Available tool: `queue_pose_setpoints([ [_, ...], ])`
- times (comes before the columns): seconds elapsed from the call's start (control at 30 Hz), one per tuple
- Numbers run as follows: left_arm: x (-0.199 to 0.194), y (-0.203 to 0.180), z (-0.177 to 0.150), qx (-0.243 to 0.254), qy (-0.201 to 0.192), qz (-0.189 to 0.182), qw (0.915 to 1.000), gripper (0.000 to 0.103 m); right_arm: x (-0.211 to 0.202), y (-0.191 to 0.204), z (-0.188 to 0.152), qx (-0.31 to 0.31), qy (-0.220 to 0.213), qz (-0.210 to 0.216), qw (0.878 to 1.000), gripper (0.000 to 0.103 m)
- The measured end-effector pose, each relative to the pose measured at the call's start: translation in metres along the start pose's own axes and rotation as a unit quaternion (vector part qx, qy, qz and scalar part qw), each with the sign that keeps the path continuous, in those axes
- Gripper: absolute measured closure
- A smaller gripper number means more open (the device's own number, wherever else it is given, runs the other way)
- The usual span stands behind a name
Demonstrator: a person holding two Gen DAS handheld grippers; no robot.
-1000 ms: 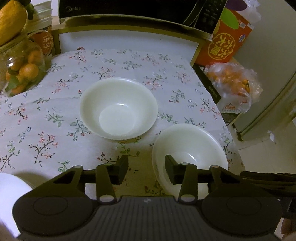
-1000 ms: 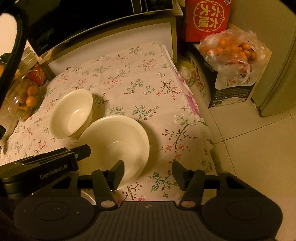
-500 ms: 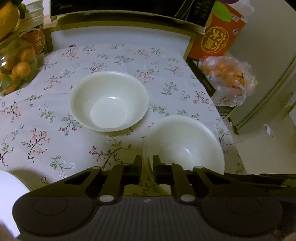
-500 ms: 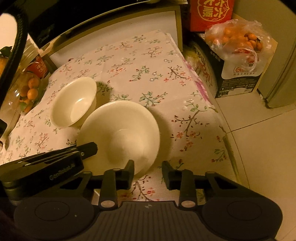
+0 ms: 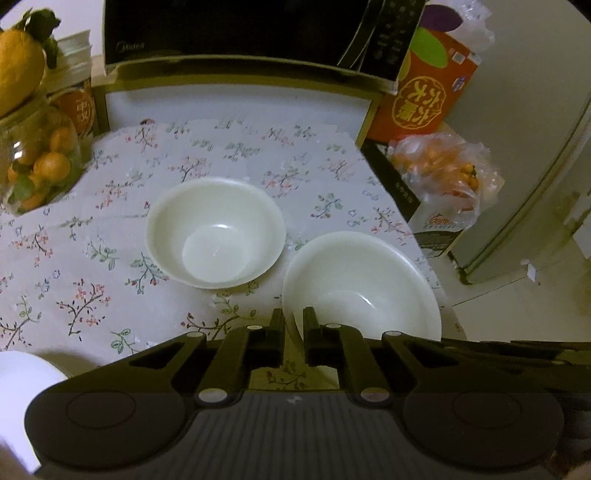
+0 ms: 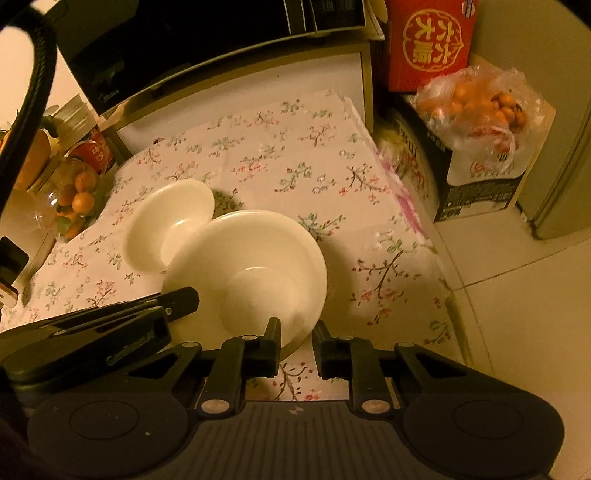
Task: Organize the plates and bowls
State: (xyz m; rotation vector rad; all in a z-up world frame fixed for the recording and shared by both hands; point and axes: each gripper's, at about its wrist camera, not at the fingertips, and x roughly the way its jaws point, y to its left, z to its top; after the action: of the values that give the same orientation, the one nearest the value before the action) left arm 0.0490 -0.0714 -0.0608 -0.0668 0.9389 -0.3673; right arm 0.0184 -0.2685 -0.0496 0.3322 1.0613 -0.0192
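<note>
Floral-cloth worktop (image 5: 92,280) in front of black microwave (image 5: 236,29); small white round bowl (image 5: 216,232) sits mid-cloth, wide white shallow bowl (image 5: 362,284) just beside it near cloth's edge. Left gripper (image 5: 293,319) clenched on wide bowl's near rim; right gripper (image 6: 297,330), jaws just closing, grasps same rim (image 6: 295,343)

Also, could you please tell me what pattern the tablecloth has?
The tablecloth is pale with small pink and green floral sprigs, clearest in the left wrist view.
</note>
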Motion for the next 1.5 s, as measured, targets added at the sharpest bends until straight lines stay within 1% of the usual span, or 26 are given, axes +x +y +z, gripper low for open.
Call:
queue_pose_setpoints([
  [0.13,-0.004,-0.002,0.0,0.003,-0.008,0.003,1.0,0.094,-0.004,-0.004,0.001,0.005,-0.005,0.005,1.0,0.087],
  [0.73,-0.023,0.001,-0.008,-0.015,-0.015,0.004,0.9998,0.093,-0.02,0.003,-0.002,-0.01,-0.024,0.015,1.0,0.086],
  [1.0,-0.041,0.01,-0.009,-0.031,-0.024,-0.002,0.9992,0.093,-0.034,0.008,-0.004,-0.013,-0.033,0.035,0.999,0.086],
  [1.2,-0.05,0.017,-0.016,-0.043,-0.023,0.001,0.9988,0.093,-0.045,0.014,-0.006,-0.024,-0.039,0.053,0.998,0.086],
  [1.5,-0.058,0.016,-0.026,-0.046,-0.017,0.003,0.9988,0.092,-0.049,0.021,-0.016,-0.046,-0.035,0.057,0.997,0.086],
])
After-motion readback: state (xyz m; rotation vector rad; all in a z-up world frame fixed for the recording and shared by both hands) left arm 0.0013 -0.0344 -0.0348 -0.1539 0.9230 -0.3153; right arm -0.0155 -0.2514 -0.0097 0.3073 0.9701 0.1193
